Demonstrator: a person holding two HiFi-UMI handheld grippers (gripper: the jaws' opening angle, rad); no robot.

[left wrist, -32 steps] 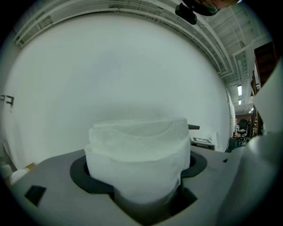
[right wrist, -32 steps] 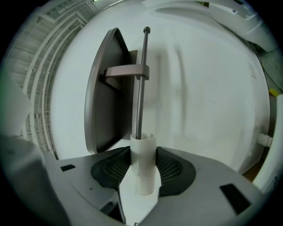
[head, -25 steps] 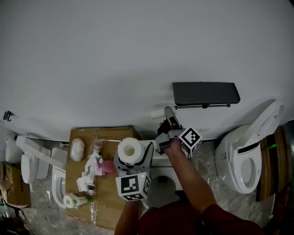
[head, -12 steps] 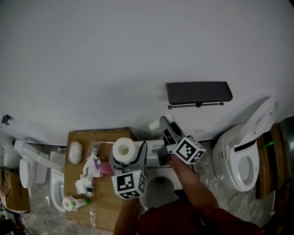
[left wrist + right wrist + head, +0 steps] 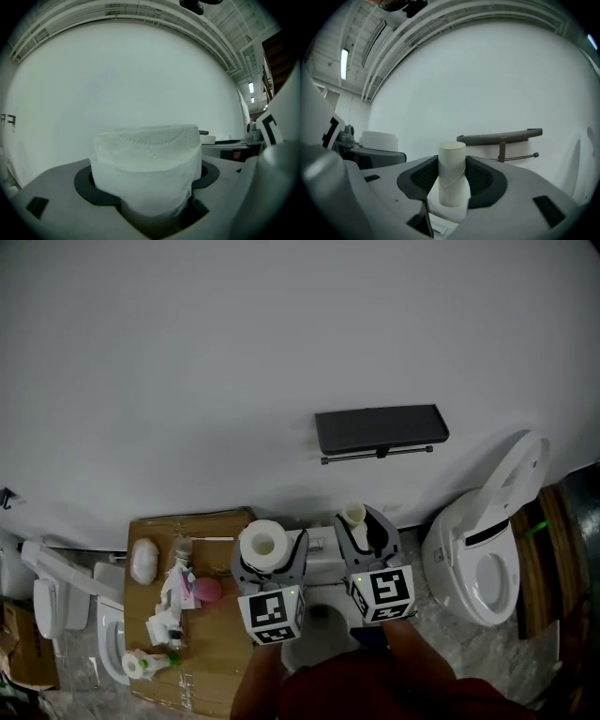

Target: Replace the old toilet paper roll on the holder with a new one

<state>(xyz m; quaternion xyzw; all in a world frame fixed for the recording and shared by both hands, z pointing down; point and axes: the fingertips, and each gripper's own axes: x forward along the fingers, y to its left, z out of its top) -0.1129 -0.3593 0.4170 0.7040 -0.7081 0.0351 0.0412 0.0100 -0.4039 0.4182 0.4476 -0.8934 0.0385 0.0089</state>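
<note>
In the head view my left gripper [image 5: 265, 559] is shut on a full white toilet paper roll [image 5: 263, 542], which stands upright with its core hole facing up. The left gripper view shows that roll [image 5: 147, 164] filling the gap between the dark pads. My right gripper [image 5: 362, 532] is shut on an empty cardboard tube [image 5: 353, 515], also upright; in the right gripper view the tube [image 5: 452, 173] sits pinched between the pads. The dark wall holder [image 5: 382, 430], with a bare thin bar [image 5: 378, 455] under its shelf, is beyond the right gripper; the holder [image 5: 501, 137] is also seen in the right gripper view.
A white toilet tank [image 5: 323, 557] lies under both grippers. Another toilet [image 5: 478, 563] with its lid raised stands at the right. A cardboard box [image 5: 214, 662] at the left carries bottles, a pink object and small white items. More white fixtures [image 5: 56, 587] stand at far left.
My right gripper has rolled, so the tube now stands upright instead of pointing sideways, and has drawn back from the wall toward me. The left gripper has shifted slightly with its roll.
</note>
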